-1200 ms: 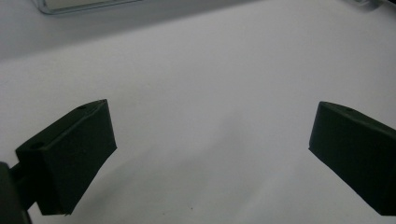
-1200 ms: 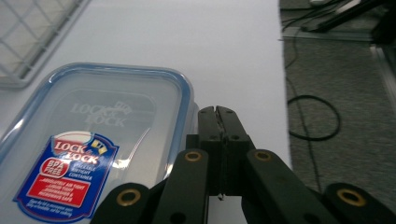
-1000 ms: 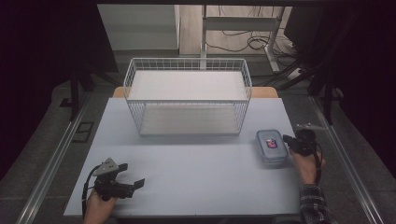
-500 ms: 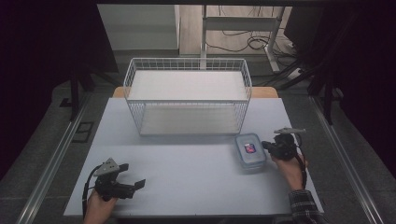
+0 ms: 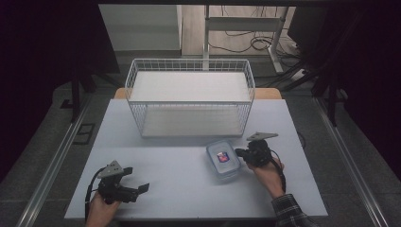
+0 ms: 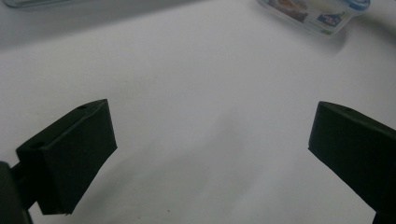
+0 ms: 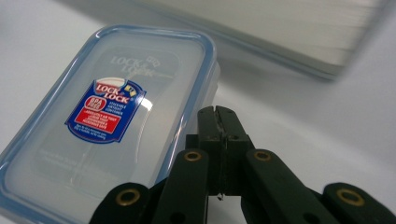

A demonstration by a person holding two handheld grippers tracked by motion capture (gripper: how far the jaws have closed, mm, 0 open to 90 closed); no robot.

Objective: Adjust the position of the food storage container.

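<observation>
The left gripper (image 5: 135, 188) is sitting at the near left of the table (image 5: 165, 175), its jaws spread wide with nothing between them. The right gripper (image 5: 240, 153) is at the near right, jaws pressed together, and its tip is touching the right side of the box (image 5: 222, 160). The box is lying flat in front of the basket (image 5: 189, 101), a little right of the middle. It is see-through, with a blue-edged lid and a red and blue sticker on top. A second ago the box and right gripper were farther right; they have slid left. The left gripper has stayed put.
</observation>
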